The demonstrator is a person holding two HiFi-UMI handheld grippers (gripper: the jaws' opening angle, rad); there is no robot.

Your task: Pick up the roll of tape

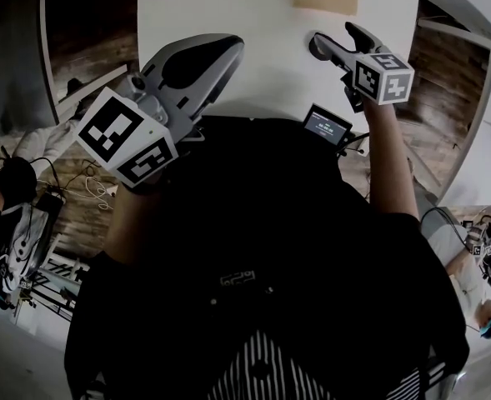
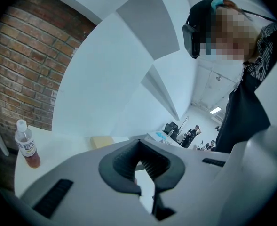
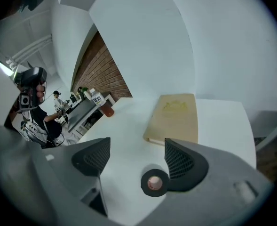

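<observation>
Head view – left gripper (image 1: pixel 222 50) and right gripper (image 1: pixel 333 44) over a white table (image 1: pixel 262 15).
Left gripper view – jaw tips meet, nothing between them.
Right gripper view – jaws spread; the roll of tape (image 3: pixel 155 182) lies flat on the table between them, close against the right-hand jaw.

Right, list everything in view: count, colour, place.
roll of tape: one, black, flat on the table, between the right gripper's jaws, close to one pad
book: one, tan, flat on the table beyond the tape
bottle: one, clear with reddish drink, upright near a table edge
table: one, white
small screen: one, black, lit, by the person's chest
left gripper: one, grey, jaws together, nothing between
right gripper: one, grey, jaws apart, tape not gripped
</observation>
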